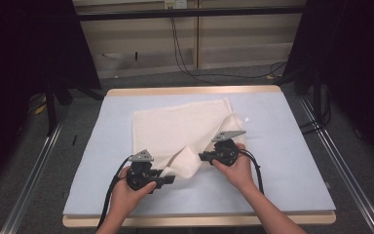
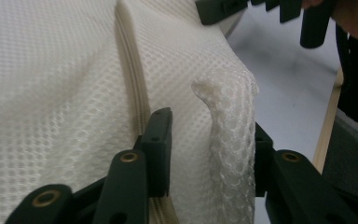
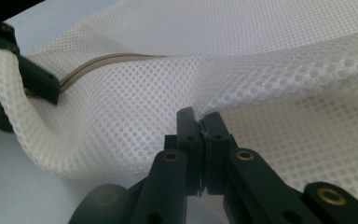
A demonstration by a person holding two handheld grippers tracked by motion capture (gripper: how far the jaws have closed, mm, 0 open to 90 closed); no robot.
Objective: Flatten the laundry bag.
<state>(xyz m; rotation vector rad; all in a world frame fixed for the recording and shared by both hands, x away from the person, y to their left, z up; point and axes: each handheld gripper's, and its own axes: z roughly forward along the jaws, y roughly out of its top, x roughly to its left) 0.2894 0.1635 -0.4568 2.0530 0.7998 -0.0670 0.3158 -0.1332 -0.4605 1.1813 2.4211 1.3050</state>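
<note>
A white mesh cloth point(image 1: 175, 126) lies spread on the pale blue table mat point(image 1: 292, 156), its near corner folded up between both grippers. My right gripper point(image 3: 200, 122) is shut on a fold of the mesh point(image 3: 261, 79); in the high view it point(image 1: 203, 157) points left. My left gripper point(image 2: 210, 149) stands open, jaws apart around a crumpled ridge of mesh point(image 2: 228, 116) that leans toward its right jaw. In the high view it point(image 1: 169, 179) points right at the folded corner. A beige trim strip point(image 2: 130, 84) runs along the cloth, the same strip point(image 3: 102, 60) curving in the right gripper view.
A small white tag point(image 1: 246, 119) lies on the mat right of the cloth. The table's wooden edge point(image 1: 199, 220) runs along the front. Metal rails point(image 1: 29, 180) flank the table, and cables point(image 1: 190, 68) trail on the floor behind.
</note>
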